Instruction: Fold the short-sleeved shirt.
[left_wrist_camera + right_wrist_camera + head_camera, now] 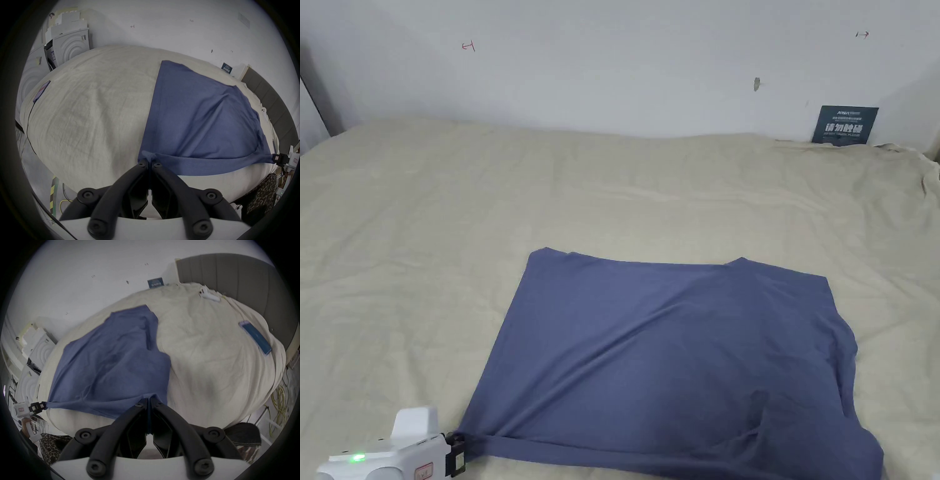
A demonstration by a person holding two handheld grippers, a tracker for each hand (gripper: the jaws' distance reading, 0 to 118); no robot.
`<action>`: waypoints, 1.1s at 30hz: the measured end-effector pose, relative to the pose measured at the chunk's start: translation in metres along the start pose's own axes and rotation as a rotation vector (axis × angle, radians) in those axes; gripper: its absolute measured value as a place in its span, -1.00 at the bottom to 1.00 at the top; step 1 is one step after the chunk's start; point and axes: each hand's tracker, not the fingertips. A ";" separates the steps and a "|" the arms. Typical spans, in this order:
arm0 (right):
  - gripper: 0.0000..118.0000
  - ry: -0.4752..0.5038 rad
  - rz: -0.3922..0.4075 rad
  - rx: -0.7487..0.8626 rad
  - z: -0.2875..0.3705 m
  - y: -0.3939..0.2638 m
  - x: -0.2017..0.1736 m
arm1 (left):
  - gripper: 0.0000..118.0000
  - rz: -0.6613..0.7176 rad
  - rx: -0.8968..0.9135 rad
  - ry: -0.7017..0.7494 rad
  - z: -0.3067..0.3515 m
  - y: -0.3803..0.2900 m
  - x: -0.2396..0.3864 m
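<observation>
1. The shirt point(669, 356), a blue short-sleeved one, lies spread on the bed point(425, 262), its lower part reaching the near edge and its far edge about halfway toward the wall.
2. The left gripper point(457, 451) is clenched on the shirt's near left corner at the bed's near edge; in the left gripper view both jaws press together with a bunch of blue cloth between their tips.
3. The right gripper point(149, 400) is likewise clamped on the near right corner, a thin strip of blue cloth running down between its closed jaws.
4. The hem between the two corners is drawn into a taut band, and creases fan from each grasped corner across the body. I judge the corners are held this way so the hem can be lifted and carried over the far part in one even fold.
5. The right side looks rumpled, with a sleeve or flap doubled over, so the fold may come out uneven there.
6. No containers show. A phone point(255, 337) lies on the bed toward its right edge, well apart from the shirt.
</observation>
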 end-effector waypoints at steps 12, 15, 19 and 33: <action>-0.06 -0.073 0.036 -0.023 0.011 0.006 -0.026 | 0.45 0.017 -0.016 0.033 0.017 0.004 0.015; 0.68 -0.091 0.077 0.080 0.041 0.021 -0.044 | 0.88 0.006 0.084 0.027 0.043 0.017 0.025; 0.68 -0.045 0.090 0.222 0.084 0.046 -0.066 | 0.90 0.017 0.216 0.008 0.078 0.039 0.036; -0.12 -0.063 0.313 0.535 0.119 0.065 -0.112 | -0.22 -0.084 0.485 0.020 0.118 0.057 0.085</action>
